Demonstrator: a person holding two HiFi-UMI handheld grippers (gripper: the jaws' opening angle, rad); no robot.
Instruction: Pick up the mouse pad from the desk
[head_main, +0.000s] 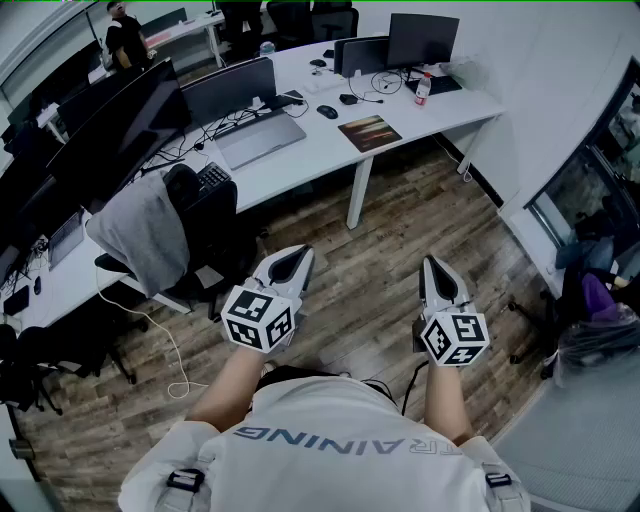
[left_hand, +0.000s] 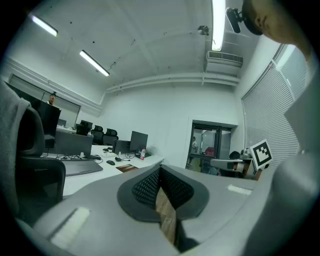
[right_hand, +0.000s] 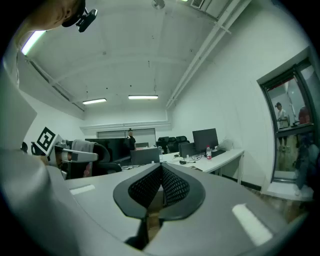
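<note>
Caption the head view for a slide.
Left gripper and right gripper, both shut and empty, short of the desk bearing the mouse pad.

closed, empty right tongs (right_hand: 161, 169), white desk (right_hand: 226, 156) beyond, monitor (right_hand: 205, 138) on it

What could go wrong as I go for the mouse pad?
The left gripper and right gripper are both shut and well short of the desk; they must open first. The mouse pad lies flat near the desk's edge, so jaws may only push it. A white cable loops on the floor by the chair: a trip risk.
</note>
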